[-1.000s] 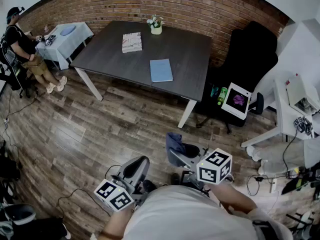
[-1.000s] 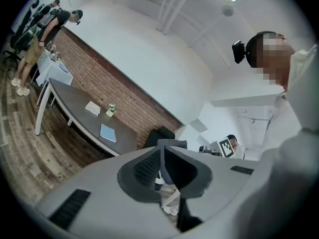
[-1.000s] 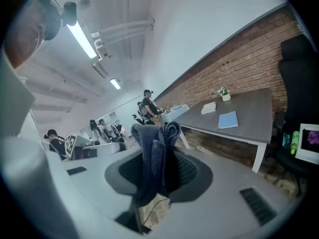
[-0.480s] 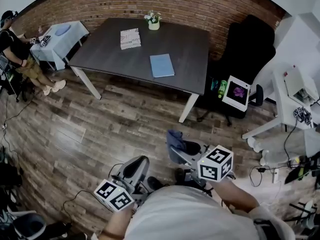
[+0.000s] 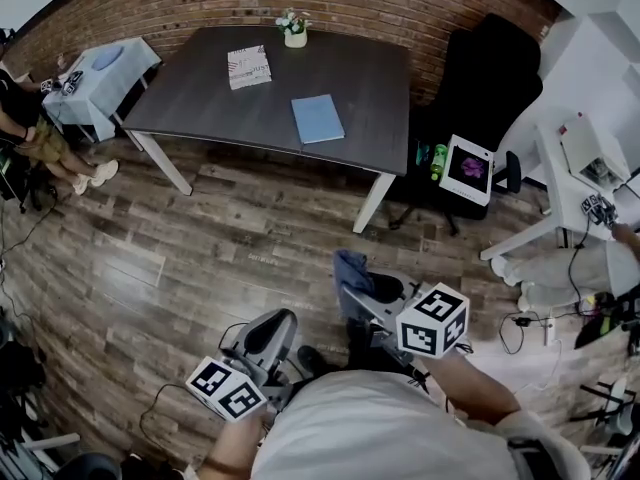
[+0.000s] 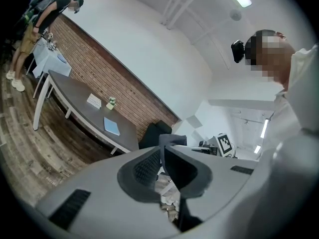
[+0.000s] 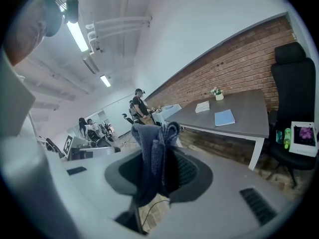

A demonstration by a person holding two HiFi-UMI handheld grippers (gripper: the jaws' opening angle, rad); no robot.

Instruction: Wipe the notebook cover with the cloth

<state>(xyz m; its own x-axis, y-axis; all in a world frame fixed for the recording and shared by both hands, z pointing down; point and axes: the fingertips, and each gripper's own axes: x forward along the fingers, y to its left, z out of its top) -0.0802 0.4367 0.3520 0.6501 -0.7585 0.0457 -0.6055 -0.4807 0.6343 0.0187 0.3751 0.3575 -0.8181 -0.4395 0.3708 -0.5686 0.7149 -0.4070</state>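
Note:
A light blue notebook lies flat on the dark grey table far ahead; it also shows small in the left gripper view and the right gripper view. My right gripper is shut on a blue cloth, which stands bunched up between the jaws. My left gripper hangs low at the left, jaws closed together with nothing between them. Both grippers are well short of the table, over the wooden floor.
A patterned book and a small flower pot sit at the table's far side. A black office chair stands right of the table, with a framed picture on its seat. A person sits at a small covered table at the left. White desks stand at the right.
The view has shifted so the table sits a little higher and further left in the frame. Both grippers stay where they were, the cloth still held.

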